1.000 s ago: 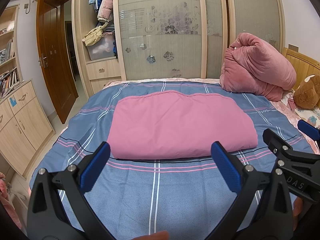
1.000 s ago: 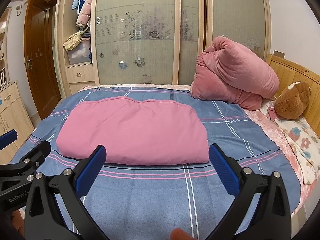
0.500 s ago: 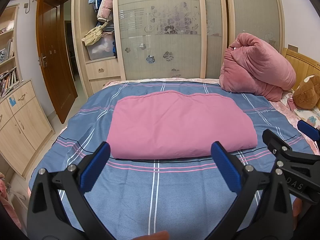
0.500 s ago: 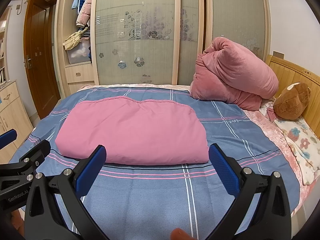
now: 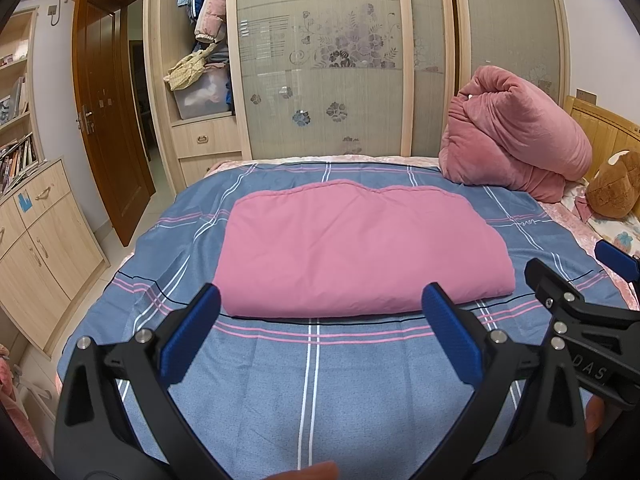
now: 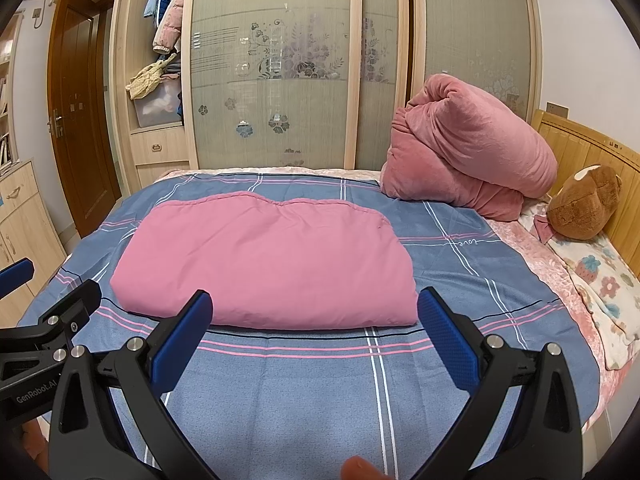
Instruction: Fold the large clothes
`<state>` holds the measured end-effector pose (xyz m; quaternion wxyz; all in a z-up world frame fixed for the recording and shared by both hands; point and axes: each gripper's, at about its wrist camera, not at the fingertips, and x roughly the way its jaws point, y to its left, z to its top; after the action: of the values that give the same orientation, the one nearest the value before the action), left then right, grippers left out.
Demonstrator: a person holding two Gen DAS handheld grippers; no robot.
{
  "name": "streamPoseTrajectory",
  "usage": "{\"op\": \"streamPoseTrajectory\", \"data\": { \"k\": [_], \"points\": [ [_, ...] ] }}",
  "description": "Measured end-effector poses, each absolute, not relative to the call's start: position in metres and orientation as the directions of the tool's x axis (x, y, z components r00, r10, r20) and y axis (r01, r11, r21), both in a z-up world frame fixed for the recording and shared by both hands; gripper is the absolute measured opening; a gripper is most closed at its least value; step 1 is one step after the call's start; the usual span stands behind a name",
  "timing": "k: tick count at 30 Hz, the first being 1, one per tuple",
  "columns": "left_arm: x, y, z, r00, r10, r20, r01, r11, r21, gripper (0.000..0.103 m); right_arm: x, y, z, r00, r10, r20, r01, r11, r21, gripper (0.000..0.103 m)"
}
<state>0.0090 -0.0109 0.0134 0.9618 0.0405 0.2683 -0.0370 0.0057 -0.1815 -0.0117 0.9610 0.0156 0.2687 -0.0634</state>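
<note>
Judging from both wrist views, the fold looked finished or nearly so: the pink garment (image 5: 360, 252) lay as a compact, squared bundle in the middle of the bed (image 5: 320, 380), near edge straight, far edge slightly scalloped, no sleeve or loose flap visible. Left gripper (image 5: 320, 320) and right gripper (image 6: 316, 320) both hovered over bare bedspread short of the bundle, jaws spread wide, pinching nothing and touching no cloth. Remaining work, if any, appeared limited to one more halving or smoothing; the rolled blanket (image 6: 472, 148) near the headboard sat well apart, untouched.
</note>
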Motion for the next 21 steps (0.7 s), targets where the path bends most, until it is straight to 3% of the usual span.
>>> {"op": "streamPoseTrajectory", "data": {
  "k": [21],
  "points": [
    [0.0093, -0.0143, 0.0134, 0.852, -0.048, -0.521, 0.092, 0.994, 0.058, 0.101, 0.0066, -0.1847, -0.0135, 0.846, -0.112, -0.521, 0.129, 0.992, -0.004, 0.102]
  ]
}}
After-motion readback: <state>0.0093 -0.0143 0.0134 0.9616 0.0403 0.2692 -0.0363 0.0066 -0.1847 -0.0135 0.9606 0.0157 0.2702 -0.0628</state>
